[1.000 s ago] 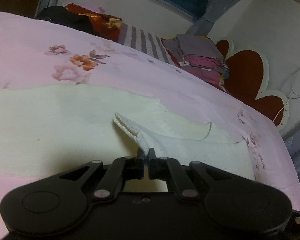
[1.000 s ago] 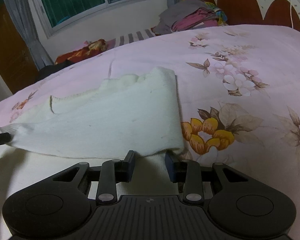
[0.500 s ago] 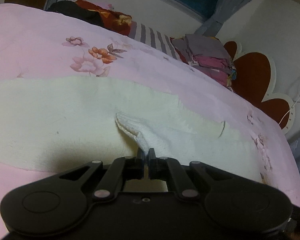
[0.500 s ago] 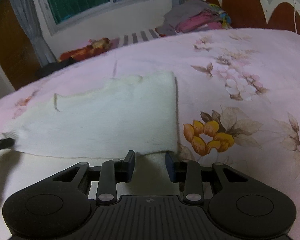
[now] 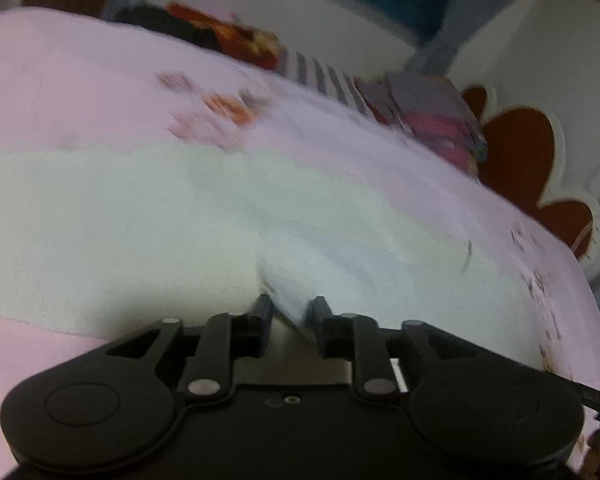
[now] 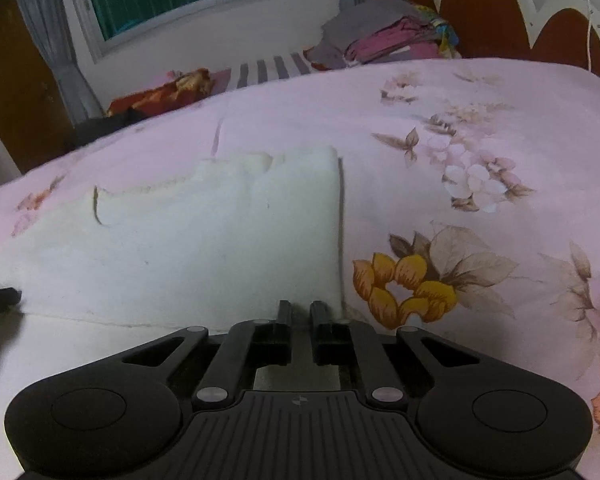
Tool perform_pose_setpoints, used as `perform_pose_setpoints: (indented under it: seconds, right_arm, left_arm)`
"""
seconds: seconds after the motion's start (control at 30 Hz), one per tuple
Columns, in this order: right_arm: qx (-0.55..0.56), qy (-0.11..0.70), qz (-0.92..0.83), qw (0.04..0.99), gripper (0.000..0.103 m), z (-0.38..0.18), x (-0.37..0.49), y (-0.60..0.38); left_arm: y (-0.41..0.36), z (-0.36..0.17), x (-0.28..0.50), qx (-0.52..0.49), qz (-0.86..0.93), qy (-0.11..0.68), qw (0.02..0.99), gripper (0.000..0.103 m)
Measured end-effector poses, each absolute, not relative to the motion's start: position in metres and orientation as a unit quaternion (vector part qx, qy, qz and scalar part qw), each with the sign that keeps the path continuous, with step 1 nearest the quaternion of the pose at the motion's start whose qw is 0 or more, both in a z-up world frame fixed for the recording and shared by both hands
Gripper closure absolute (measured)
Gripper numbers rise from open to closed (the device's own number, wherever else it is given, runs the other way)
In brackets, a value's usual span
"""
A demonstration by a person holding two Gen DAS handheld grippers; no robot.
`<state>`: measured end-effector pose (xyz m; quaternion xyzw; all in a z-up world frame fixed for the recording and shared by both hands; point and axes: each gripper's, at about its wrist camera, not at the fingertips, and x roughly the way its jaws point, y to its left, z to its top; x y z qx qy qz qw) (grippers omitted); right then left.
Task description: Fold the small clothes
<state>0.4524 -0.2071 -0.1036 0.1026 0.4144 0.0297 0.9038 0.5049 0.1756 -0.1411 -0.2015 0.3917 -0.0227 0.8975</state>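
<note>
Right wrist view is showing the white garment (image 6: 188, 248) lying on the pink floral bedspread (image 6: 480, 128), already doubled over itself: an upper layer is resting on a lower one, with a straight folded edge running along the garment's right side. The right tongs (image 6: 300, 312) are closing at the garment's near right corner, with cloth sitting between the jaws; whether the pads are pressing yet cannot be told. Left wrist view, which is blurred, is showing the left tongs (image 5: 290, 312) opening at the garment's near left corner, the white corner still lying in the gap but no longer pinched. Judged from this, one fold is looking complete and is being let go on the left side; at least one further fold appears to be remaining before the piece is compact. Beyond the garment's far edge the bedspread is lying bare up to a stack of folded clothes (image 6: 384, 36) near the headboard (image 6: 496, 8), well apart from the garment. To the garment's right the bedspread is also offering open room. To its left the bed edge is falling away nearby, so room there is narrower.
</note>
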Motion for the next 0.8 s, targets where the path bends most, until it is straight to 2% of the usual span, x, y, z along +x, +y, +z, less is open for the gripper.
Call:
perform_pose_setpoints:
  seconds: [0.03,0.1,0.3,0.47,0.57,0.7,0.8]
  right_arm:
    - [0.103,0.405,0.029,0.908,0.093,-0.1,0.45,-0.208]
    - [0.107,0.389,0.031,0.915,0.093,-0.094,0.452,-0.208]
    - [0.095,0.387,0.112,0.91,0.093,-0.097,0.492,-0.149]
    - [0.051,0.401,0.184,0.896,0.093,-0.114,0.514,-0.104]
    - [0.043,0.396,0.161,0.903,0.093,-0.116,0.527,-0.123]
    - [0.075,0.397,0.019,0.914,0.094,-0.117,0.565,-0.194]
    - [0.096,0.407,0.01,0.908,0.094,-0.119,0.586,-0.22]
  left_arm:
    - [0.176,-0.136,0.501,-0.184,-0.011,0.381,0.906,0.066]
    - [0.17,-0.127,0.501,-0.148,-0.016,0.368,0.918,0.061]
    - [0.112,-0.135,0.534,-0.086,-0.083,0.386,0.915,0.059]
    - [0.105,-0.147,0.545,-0.071,-0.072,0.385,0.917,0.059]
    - [0.121,-0.148,0.544,-0.075,-0.06,0.383,0.919,0.059]
    - [0.138,-0.147,0.547,-0.083,-0.052,0.384,0.918,0.06]
    - [0.137,-0.146,0.548,-0.077,-0.053,0.384,0.918,0.059]
